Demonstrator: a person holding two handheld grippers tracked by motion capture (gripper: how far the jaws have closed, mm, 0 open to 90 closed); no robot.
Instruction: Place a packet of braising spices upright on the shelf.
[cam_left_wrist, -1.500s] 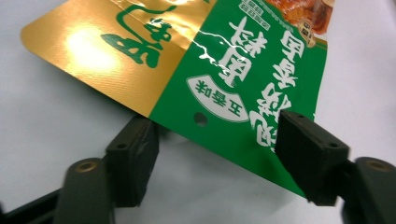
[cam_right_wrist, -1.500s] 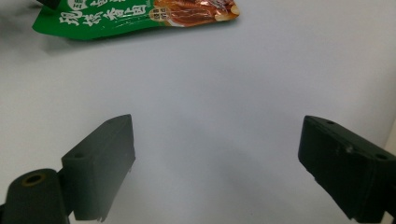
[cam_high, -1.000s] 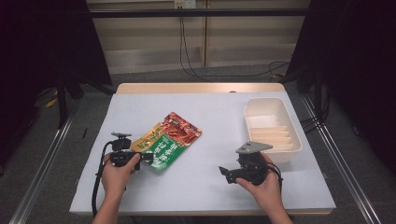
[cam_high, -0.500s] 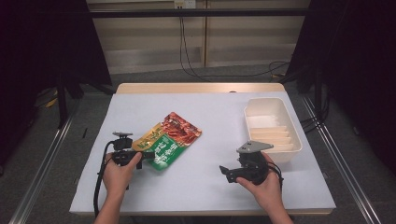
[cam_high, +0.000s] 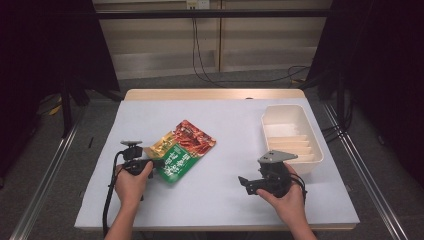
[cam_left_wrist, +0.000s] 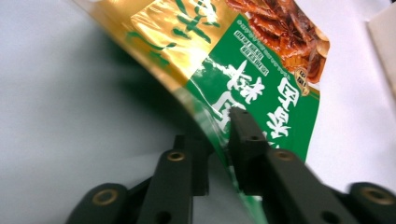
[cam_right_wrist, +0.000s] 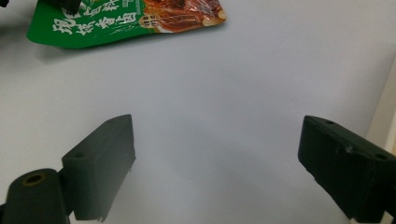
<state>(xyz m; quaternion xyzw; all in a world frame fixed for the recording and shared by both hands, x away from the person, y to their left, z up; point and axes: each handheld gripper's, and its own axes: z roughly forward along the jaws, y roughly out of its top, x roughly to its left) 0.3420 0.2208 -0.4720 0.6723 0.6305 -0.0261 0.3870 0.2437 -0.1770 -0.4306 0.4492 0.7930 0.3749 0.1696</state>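
The left gripper (cam_left_wrist: 218, 144) has just closed, apparently pinching the snack packet (cam_left_wrist: 261, 93) edge.

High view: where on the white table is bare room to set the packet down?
Free: the far strip behind the green-and-red foil snack packet, and the middle between it and the white plastic tray. Crowded: the left near side by the left hand-held gripper.

Black left gripper (cam_high: 150, 164), black jaws, brass screws, trailing cable.

left gripper (cam_high: 150, 164), snack packets (cam_high: 182, 150) (overlapping), tray (cam_high: 292, 137)
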